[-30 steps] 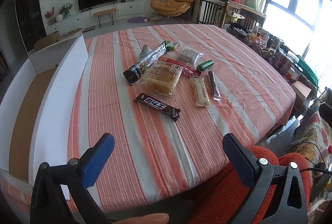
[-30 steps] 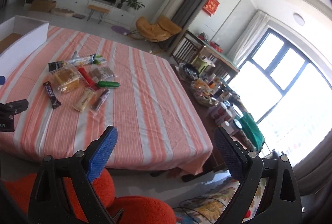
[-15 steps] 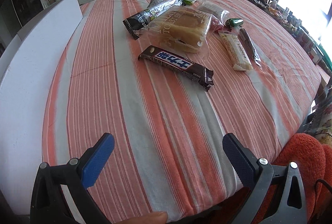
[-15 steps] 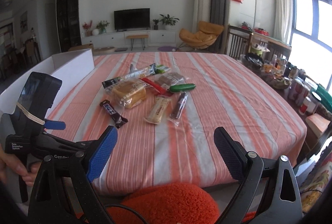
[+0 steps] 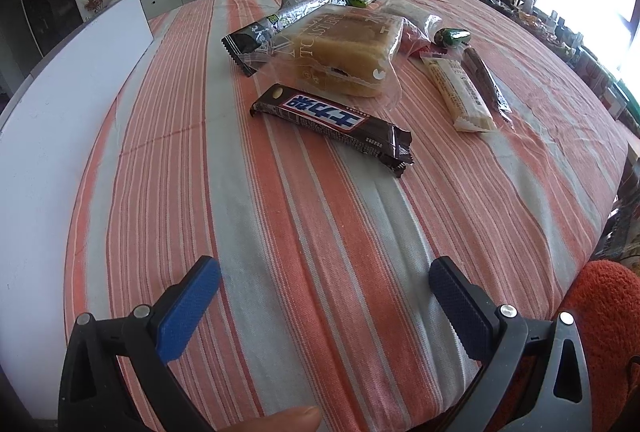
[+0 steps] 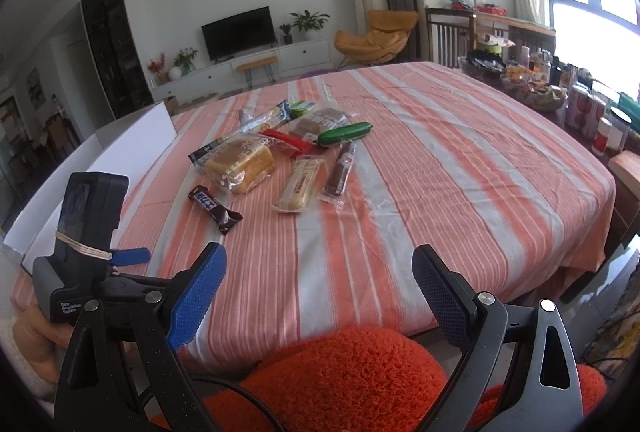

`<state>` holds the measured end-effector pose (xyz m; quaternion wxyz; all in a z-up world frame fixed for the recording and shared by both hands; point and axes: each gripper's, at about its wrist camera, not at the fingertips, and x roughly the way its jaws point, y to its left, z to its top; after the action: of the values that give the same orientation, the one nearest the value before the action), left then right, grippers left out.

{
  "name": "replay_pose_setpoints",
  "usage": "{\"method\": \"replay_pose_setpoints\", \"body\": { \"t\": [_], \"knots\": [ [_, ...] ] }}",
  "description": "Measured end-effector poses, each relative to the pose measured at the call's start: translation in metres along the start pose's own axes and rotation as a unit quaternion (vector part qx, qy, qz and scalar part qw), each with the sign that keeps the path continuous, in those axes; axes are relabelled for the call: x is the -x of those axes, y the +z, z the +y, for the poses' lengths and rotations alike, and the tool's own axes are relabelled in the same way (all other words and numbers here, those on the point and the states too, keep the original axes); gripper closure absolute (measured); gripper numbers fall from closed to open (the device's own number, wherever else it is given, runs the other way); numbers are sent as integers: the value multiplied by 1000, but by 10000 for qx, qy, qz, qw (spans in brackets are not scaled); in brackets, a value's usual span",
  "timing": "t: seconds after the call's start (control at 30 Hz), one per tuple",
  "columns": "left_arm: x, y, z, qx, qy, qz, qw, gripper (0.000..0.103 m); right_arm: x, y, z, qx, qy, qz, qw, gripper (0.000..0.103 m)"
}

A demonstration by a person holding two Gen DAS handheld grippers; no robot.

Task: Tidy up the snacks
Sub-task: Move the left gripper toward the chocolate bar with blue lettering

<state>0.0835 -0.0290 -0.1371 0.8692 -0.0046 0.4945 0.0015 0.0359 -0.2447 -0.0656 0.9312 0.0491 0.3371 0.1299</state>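
Note:
Several wrapped snacks lie grouped on the striped tablecloth [image 5: 280,232]. Closest is a dark chocolate bar [image 5: 332,122] [image 6: 215,209], lying diagonally. Behind it sits a bag of toast bread [image 5: 348,52] [image 6: 240,162], with a long black-and-silver pack [image 5: 280,22] to its left. A pale biscuit bar [image 5: 458,92] [image 6: 300,182], a thin dark stick [image 5: 486,80] [image 6: 340,168] and a green sausage-shaped pack [image 6: 344,133] lie to the right. My left gripper [image 5: 324,272] hovers open just short of the chocolate bar. My right gripper [image 6: 320,272] stands open over the table's near edge, holding nothing.
A white box [image 5: 60,104] [image 6: 132,144] stands along the table's left side. An orange fuzzy cushion [image 6: 344,376] sits below the near edge. A side table with jars and bowls [image 6: 560,92] is at the right. A hand [image 6: 36,340] holds the left gripper's body.
My left gripper has moved forward and lower toward the chocolate bar. My right gripper has swung left so that it faces the snacks. Both stay open.

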Motion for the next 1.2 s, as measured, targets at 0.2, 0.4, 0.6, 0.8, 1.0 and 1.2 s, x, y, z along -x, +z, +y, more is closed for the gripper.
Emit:
{"method": "replay_pose_setpoints", "body": {
  "t": [0.2,0.4,0.6,0.8,1.0,1.2],
  "knots": [
    [2,-3,0,26,32,-86,10000,0,1,-3,-8,-233,62,54,9997,7],
    [2,-4,1,-29,5,-55,10000,0,-1,-3,-15,-465,79,112,9988,7],
    [3,-5,1,-18,7,-80,10000,0,-1,-3,-15,-487,1,115,9987,7],
    [4,-6,1,6,18,-121,9999,0,0,-3,-14,-475,-58,126,9988,7],
    [3,-6,1,3,20,-120,9999,0,2,-2,-14,-433,-95,96,9990,7],
    [3,-6,1,2,20,-117,9999,0,4,-1,-14,-427,-125,74,9990,7]
  ]
}}
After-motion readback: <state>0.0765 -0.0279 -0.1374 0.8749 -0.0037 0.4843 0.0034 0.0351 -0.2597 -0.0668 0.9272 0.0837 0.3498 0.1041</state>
